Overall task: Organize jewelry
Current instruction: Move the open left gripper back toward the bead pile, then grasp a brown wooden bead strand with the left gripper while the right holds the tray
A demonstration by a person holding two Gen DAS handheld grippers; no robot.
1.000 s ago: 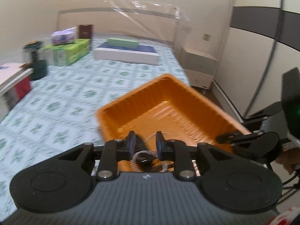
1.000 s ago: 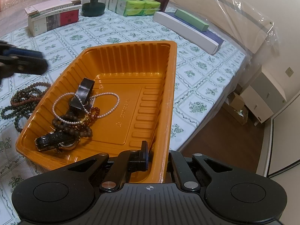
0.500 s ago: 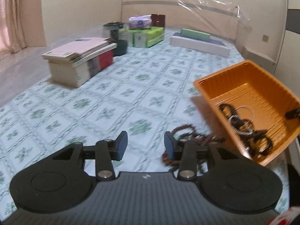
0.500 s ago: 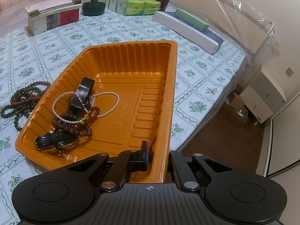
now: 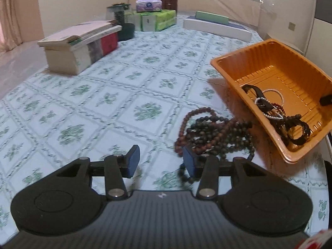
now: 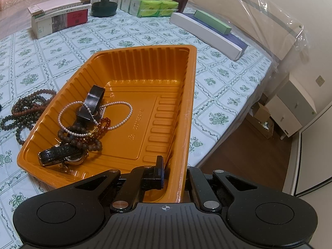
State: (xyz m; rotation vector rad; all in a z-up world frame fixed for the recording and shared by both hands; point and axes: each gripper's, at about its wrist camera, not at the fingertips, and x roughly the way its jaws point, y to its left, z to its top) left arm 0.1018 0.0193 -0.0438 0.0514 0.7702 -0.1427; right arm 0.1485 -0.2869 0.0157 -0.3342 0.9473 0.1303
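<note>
Brown wooden bead strands [image 5: 215, 133] lie just right of the open, empty left tongs [image 5: 158, 161]; right tongs [image 6: 173, 172] clamp the orange plastic tray [image 6: 187, 112].

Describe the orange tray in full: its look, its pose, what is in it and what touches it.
The orange tray is a thin, glossy plastic rectangle with ribbed walls, a flat stamped floor and a rolled rim. It sits tilted on the patterned bedspread, near the bed's edge. The right gripper is shut on its near wall, one finger inside and one outside. Inside lie a pearl necklace, brown bead bracelets, a black strap and a watch. Loose dark beads lie outside, against its long side.
</note>
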